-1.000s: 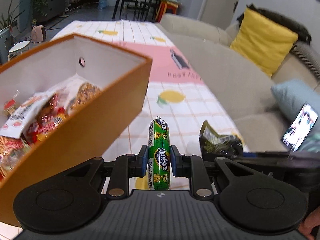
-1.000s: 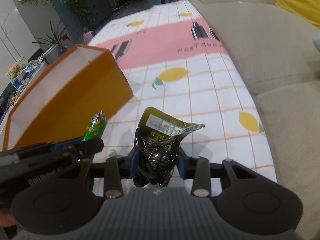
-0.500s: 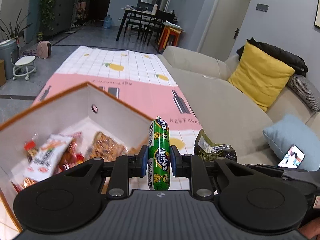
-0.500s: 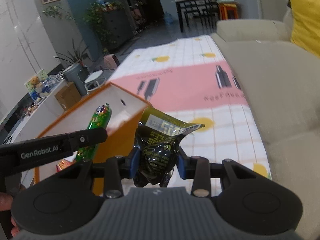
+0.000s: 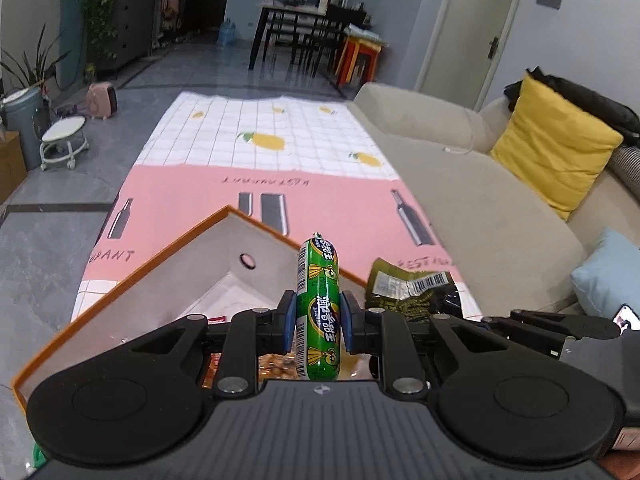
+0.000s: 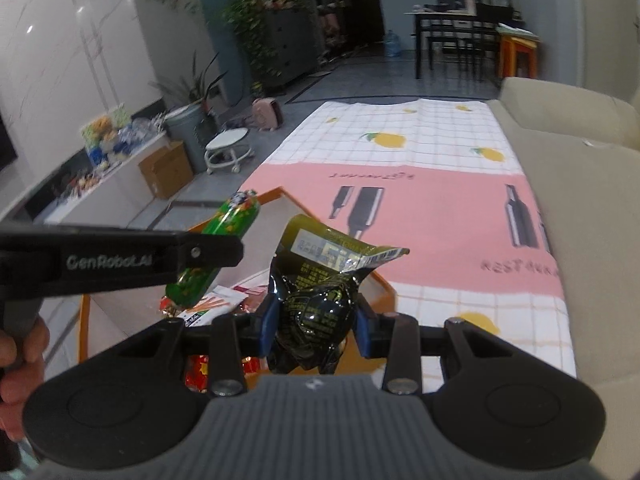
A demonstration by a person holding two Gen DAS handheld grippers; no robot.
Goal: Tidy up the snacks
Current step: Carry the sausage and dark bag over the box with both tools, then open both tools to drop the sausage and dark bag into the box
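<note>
My left gripper (image 5: pixel 317 322) is shut on a green sausage stick (image 5: pixel 318 300) that stands upright between its blue pads. My right gripper (image 6: pixel 316 326) is shut on a crumpled dark green snack pouch (image 6: pixel 316 300). The pouch (image 5: pixel 408 288) also shows to the right in the left wrist view, and the sausage (image 6: pixel 224 240) to the left in the right wrist view. Both grippers hang above an orange box (image 5: pixel 132 280) with a pale inside. Red and orange snack packets (image 6: pixel 212 304) lie in the box (image 6: pixel 288 200), mostly hidden behind the grippers.
The box sits on a mat (image 5: pixel 280 148) with a white grid, lemons and a pink band. A beige sofa (image 5: pixel 480 208) with a yellow cushion (image 5: pixel 556 152) runs along the right. A round stool (image 5: pixel 64 140) and bin stand at the left; a hand (image 6: pixel 20 356) holds the left gripper.
Both grippers have risen and drawn back with their snacks still held. The box has dropped lower in both views and more of the room shows beyond it.
</note>
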